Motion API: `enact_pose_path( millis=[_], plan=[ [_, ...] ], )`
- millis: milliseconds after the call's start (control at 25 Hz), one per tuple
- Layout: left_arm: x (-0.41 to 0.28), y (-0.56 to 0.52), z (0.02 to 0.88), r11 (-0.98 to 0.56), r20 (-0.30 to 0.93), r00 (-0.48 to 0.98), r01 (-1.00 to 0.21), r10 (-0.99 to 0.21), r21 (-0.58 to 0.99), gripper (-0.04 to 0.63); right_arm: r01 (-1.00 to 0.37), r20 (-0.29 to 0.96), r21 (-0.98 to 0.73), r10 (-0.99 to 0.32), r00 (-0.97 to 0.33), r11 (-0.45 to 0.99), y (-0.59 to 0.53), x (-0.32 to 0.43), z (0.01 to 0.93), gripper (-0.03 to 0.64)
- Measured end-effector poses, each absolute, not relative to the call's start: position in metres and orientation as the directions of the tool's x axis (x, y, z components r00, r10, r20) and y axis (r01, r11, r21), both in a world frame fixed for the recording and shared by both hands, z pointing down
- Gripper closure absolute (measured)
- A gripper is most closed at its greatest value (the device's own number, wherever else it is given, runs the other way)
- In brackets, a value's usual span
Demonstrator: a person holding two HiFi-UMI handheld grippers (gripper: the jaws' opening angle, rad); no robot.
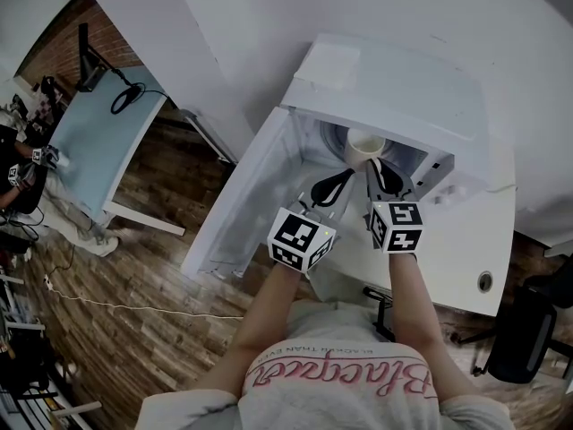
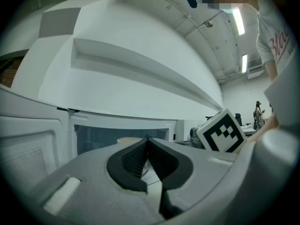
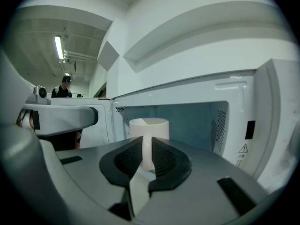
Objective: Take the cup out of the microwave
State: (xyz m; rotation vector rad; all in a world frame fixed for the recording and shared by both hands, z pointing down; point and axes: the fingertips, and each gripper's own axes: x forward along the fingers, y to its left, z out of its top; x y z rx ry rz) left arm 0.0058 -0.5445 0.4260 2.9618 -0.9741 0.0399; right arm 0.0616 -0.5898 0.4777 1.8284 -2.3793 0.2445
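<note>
A white microwave [image 1: 394, 106] stands on a white counter with its door [image 1: 251, 195] swung open to the left. A pale cup [image 1: 365, 146] sits at the mouth of the cavity. In the right gripper view the cup [image 3: 149, 128] is upright, and my right gripper [image 3: 147, 153] is shut on its handle. From above, that right gripper [image 1: 373, 164] reaches the cup from the front. My left gripper [image 1: 343, 177] hovers just left of it, over the door opening. Its tips meet in the left gripper view, so the left gripper [image 2: 147, 143] is shut on nothing.
The counter [image 1: 466, 267] runs right of the microwave and has a round cable hole [image 1: 484, 281]. A light blue table [image 1: 94, 141] stands far left on the wooden floor. A dark office chair [image 1: 528, 330] is at lower right. The cavity's right wall [image 3: 220, 125] lies close by.
</note>
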Motion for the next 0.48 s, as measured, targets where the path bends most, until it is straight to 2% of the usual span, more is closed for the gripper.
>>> enact_pose_path(
  millis=[480],
  plan=[
    [0.0,-0.525,0.42,-0.782,0.013,0.782,-0.623,-0.623,0.022,0.589,-0.961,0.204,-0.04,-0.939,-0.277,0.275,-0.564,0.059,0.475,0.567]
  ],
)
